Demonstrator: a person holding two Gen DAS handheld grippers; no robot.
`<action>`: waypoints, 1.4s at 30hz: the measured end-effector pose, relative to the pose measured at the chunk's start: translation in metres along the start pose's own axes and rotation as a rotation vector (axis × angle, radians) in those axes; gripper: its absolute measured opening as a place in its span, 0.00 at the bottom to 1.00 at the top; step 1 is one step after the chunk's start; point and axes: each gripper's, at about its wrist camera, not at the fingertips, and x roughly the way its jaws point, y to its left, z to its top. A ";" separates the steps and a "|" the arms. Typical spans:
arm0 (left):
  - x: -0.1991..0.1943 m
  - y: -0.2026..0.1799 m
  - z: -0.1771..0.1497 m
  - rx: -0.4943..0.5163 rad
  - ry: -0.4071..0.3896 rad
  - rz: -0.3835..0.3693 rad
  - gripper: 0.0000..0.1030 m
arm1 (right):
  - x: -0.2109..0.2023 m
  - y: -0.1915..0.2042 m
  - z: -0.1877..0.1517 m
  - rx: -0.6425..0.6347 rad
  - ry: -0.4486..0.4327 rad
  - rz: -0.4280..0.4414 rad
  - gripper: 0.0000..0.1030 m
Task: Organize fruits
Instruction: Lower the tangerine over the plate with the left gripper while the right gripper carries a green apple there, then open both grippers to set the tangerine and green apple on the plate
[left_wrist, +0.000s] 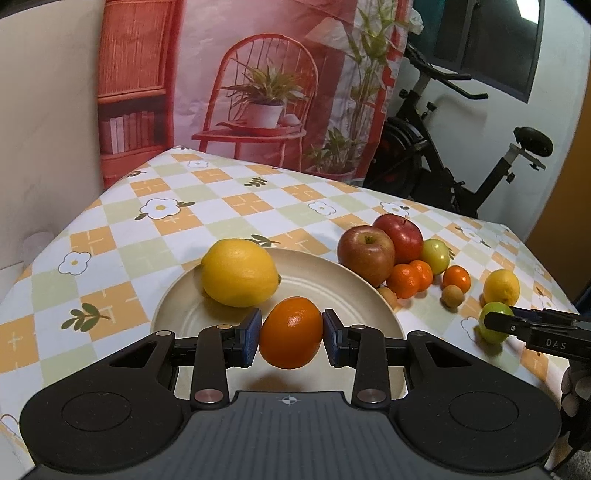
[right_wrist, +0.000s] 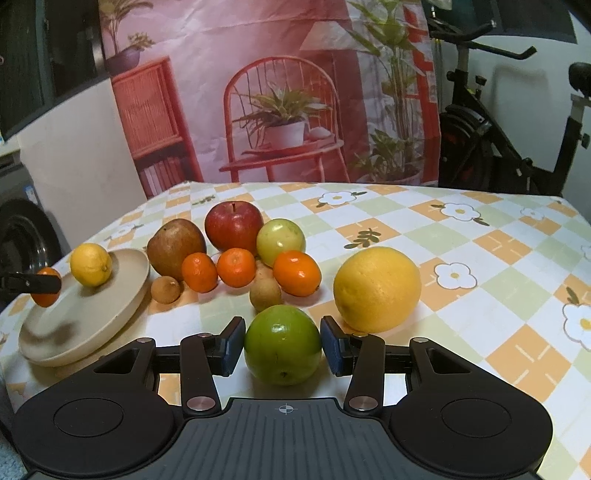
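On the checked flowered tablecloth, our left gripper clamped a small orange mandarin above the beige round plate for sorting; our right gripper pinched a round green fruit.

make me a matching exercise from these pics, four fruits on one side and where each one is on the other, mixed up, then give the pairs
Things:
1. lemon
2. orange
3. green apple
4. red apple

Places:
A. between the right gripper's blue pads
B. lying on the beige plate
C. on the tablecloth at the back of the fruit pile
D. held in the left gripper, above the plate

Pairs: 1-B, 2-D, 3-A, 4-C
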 end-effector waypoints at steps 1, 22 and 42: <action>0.000 0.001 -0.001 -0.008 -0.001 -0.002 0.37 | 0.001 0.003 0.002 -0.007 -0.001 0.000 0.40; 0.015 0.036 0.014 -0.075 -0.007 0.088 0.37 | 0.064 0.128 0.079 -0.337 0.037 0.229 0.40; 0.034 0.055 0.012 -0.051 0.025 0.096 0.36 | 0.132 0.187 0.063 -0.495 0.124 0.287 0.40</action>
